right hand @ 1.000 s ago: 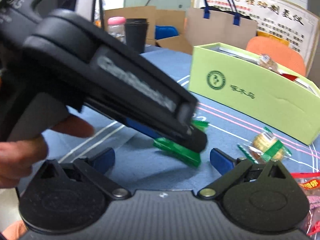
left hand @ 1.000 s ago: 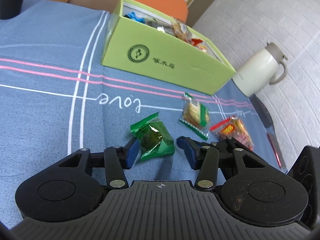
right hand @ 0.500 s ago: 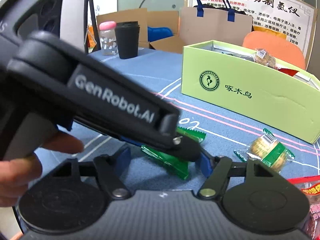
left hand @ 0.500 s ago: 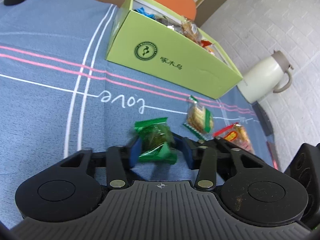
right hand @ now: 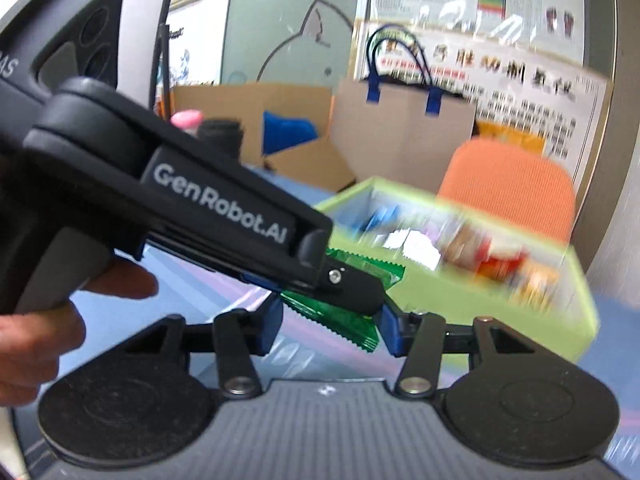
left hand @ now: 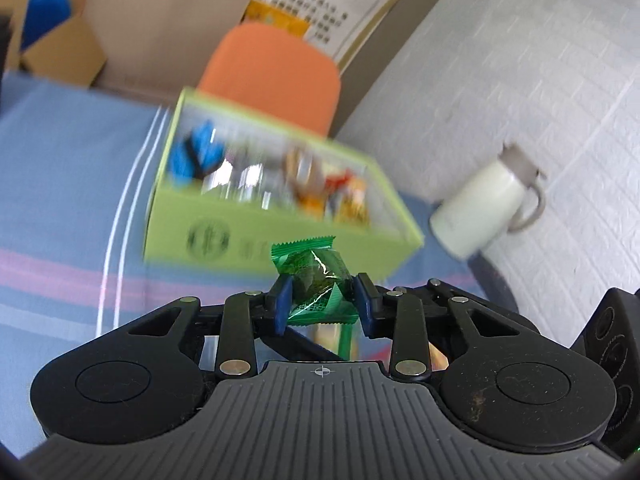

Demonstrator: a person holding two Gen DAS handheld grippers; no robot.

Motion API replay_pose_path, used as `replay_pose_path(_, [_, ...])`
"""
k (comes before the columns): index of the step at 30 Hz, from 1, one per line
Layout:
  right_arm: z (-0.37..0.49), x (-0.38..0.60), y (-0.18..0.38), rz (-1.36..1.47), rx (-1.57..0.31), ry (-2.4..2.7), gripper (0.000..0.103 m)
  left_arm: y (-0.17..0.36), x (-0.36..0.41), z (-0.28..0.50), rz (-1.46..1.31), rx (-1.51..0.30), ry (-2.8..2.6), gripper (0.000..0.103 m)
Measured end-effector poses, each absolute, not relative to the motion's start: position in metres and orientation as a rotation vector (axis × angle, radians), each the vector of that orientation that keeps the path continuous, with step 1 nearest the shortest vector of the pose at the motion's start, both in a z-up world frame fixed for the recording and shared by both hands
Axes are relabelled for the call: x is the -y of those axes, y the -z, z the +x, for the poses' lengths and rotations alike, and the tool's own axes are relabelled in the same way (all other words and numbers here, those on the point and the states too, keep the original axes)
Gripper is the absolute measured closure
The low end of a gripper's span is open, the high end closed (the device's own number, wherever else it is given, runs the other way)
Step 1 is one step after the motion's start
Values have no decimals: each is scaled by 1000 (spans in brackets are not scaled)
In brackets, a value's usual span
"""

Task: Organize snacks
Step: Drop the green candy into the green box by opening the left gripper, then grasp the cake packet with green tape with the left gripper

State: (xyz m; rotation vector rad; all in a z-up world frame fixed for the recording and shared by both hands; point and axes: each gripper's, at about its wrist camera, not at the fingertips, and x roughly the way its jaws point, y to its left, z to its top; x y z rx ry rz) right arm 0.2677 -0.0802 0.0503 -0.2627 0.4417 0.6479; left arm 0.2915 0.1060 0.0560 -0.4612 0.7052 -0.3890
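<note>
Left wrist view has the left hand-held gripper (left hand: 323, 302) clamped tight on a green candy wrapper (left hand: 316, 280), lifted off the blue bench (left hand: 60, 184) just in front of the lime-green snack box (left hand: 264, 236). Right wrist view shows the right hand-held gripper (right hand: 330, 330) squeezed in on that same wrapper (right hand: 340, 320) right under the left gripper's tip. Beyond sit an orange chair (left hand: 272, 76) and a white jug (left hand: 480, 212).

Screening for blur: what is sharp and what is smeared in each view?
Left wrist view: green snack packet and left tongs sharp, green box and white jug motion-smeared. Right wrist view: box contents smeared, glare on the wall poster.
</note>
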Motion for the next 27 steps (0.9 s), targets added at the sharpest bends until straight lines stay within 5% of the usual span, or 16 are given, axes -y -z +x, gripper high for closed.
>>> replay_pose_path(8, [377,56,-67,-234,-457,-687,41,-91,-113,384,-394,-680,281,87])
replay_pose_path(10, [378,64,-68,-212,-464,-678,39,-86,-113,398,-368,-694,243,71])
replay_pose_path(11, [372,74,-69,-200,-457,-667,38,-84,-115,400,-363,-705,218,71])
replay_pose_path(15, [311,125,-60,-156,-406,-628,1,-80,-121,359,-375,-654,245,64])
replay_pose_path(18, [268,150,-33,-153,-471,-591,1,-71,-116,316,-398,-631,327,51])
replay_pose_path(27, [249,156,19,-155,-637,-543,3,-3,-47,327,-382,-920,479,66])
